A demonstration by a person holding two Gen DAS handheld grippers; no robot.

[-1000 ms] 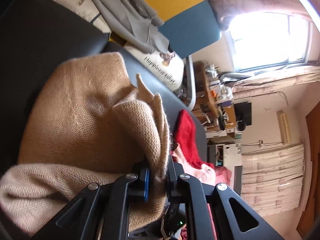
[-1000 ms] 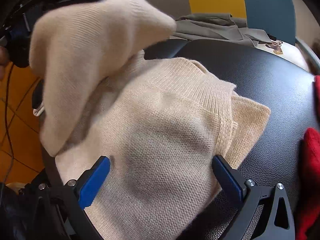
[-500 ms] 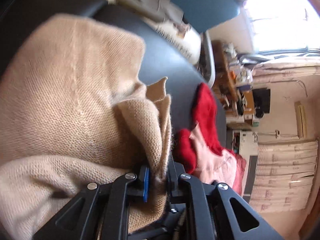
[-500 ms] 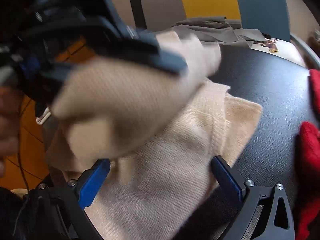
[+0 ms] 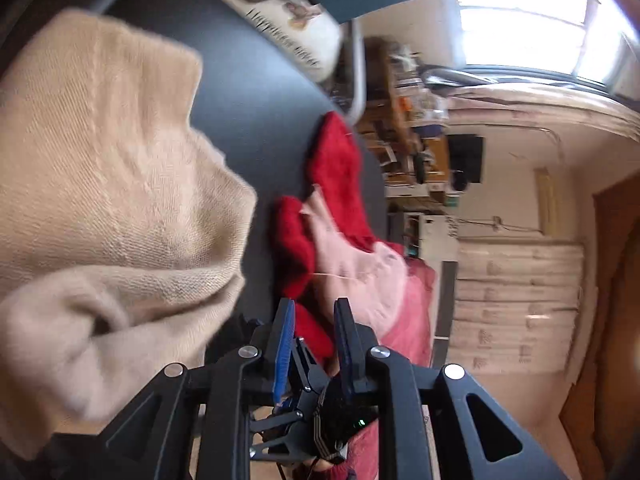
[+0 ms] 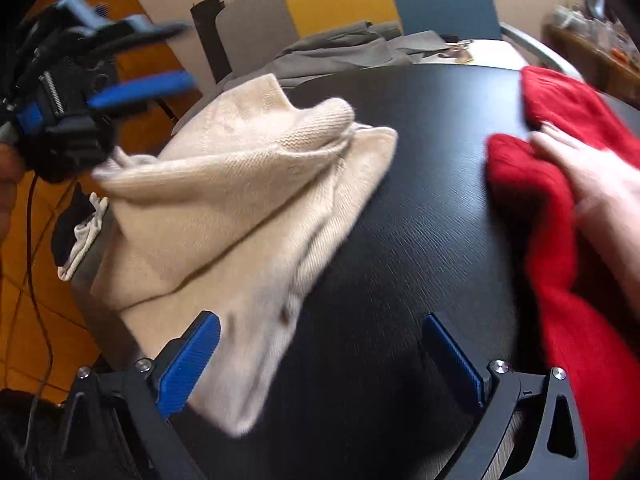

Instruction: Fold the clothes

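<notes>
On the black table, at 10 o'clock from the right gripper, we find the beige knit sweater bunched: soft, light, limp. Grip a doubled hem edge. Both the right and left gripper stand parted, empty.

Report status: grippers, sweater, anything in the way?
Left hand-held gripper open, empty. Right hand-held gripper open. Beige sweater loosely folded on black table. Red garment alongside, apart.
</notes>
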